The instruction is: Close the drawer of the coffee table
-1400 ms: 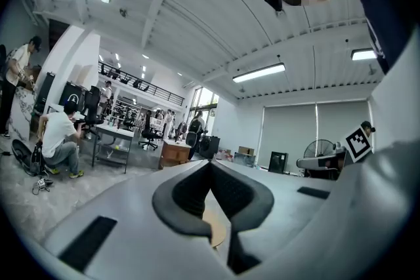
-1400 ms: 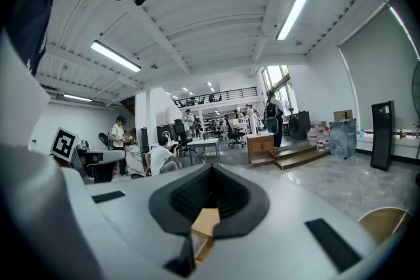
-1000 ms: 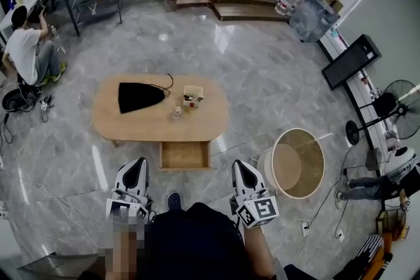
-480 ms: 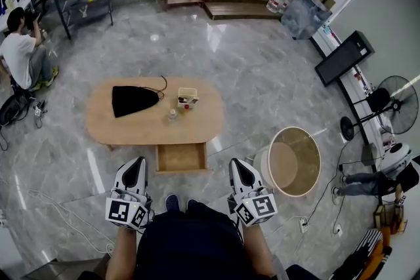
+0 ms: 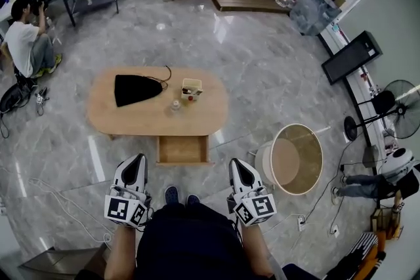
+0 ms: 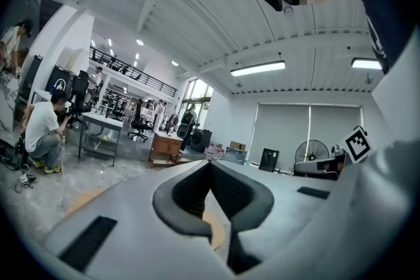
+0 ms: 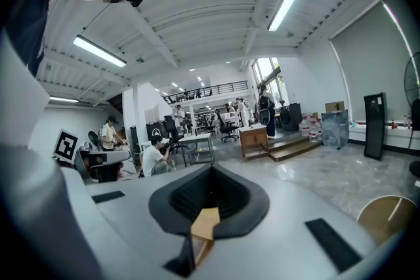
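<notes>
1. Drawer [image 5: 182, 149]: pulled out of the near long side of the oval tabletop [image 5: 125, 120], at its middle. The inside shows as bare wood.
2. On the tabletop: a black bag [image 5: 134, 89] lies left of centre. A small box [image 5: 192, 88] stands to its right. A small clear jar [image 5: 175, 105] stands near the box, on the drawer side.
3. Left tool [image 5: 136, 162]: held low over the grey floor [image 5: 262, 75], on the near side of the drawer and left of it, apart from it, tip pointing toward the tabletop. In the left gripper view the left tool [image 6: 210, 163] has its jaw tips pressed together with nothing between them.
4. Right tool [image 5: 236, 164]: same height, right of the drawer and apart from it, also tip-forward. In the right gripper view the right tool [image 7: 211, 168] has its jaw tips together and holds nothing.
5. Shoes [image 5: 172, 193]: between the two tools, just short of the drawer front.
6. Round side table [image 5: 296, 159]: on the floor right of the right tool.
7. Person [image 5: 26, 42]: crouched on the floor at far left, well apart from the tabletop.
</notes>
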The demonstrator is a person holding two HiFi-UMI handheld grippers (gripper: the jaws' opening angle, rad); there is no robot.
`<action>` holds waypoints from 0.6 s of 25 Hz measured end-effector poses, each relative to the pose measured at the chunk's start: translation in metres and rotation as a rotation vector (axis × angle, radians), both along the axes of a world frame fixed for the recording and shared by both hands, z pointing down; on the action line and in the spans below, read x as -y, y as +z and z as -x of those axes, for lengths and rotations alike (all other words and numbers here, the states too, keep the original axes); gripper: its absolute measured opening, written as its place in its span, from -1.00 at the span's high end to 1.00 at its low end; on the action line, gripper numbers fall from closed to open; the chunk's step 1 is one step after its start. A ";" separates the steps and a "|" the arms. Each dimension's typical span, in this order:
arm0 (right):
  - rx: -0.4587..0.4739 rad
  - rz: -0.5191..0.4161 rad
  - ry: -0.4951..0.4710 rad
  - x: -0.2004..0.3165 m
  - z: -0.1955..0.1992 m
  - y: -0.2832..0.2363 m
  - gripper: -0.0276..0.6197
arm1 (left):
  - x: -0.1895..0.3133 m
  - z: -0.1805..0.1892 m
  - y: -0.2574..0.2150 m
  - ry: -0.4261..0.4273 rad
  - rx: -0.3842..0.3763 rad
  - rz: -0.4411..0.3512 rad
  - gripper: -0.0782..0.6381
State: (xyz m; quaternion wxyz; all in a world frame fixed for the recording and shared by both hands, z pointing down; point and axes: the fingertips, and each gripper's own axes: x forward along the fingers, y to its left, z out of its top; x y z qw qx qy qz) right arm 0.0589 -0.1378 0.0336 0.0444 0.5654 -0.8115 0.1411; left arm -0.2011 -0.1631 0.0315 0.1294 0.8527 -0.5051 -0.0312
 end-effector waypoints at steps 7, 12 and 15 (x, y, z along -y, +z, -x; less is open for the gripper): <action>0.013 0.033 -0.010 -0.012 -0.010 0.036 0.83 | -0.015 -0.007 0.023 -0.021 0.022 0.014 0.71; -0.022 0.054 -0.033 -0.020 -0.018 0.114 0.83 | -0.026 -0.009 0.093 -0.034 0.037 0.023 0.71; -0.050 0.056 -0.034 -0.019 -0.027 0.177 0.83 | -0.031 -0.009 0.152 -0.036 0.021 0.047 0.71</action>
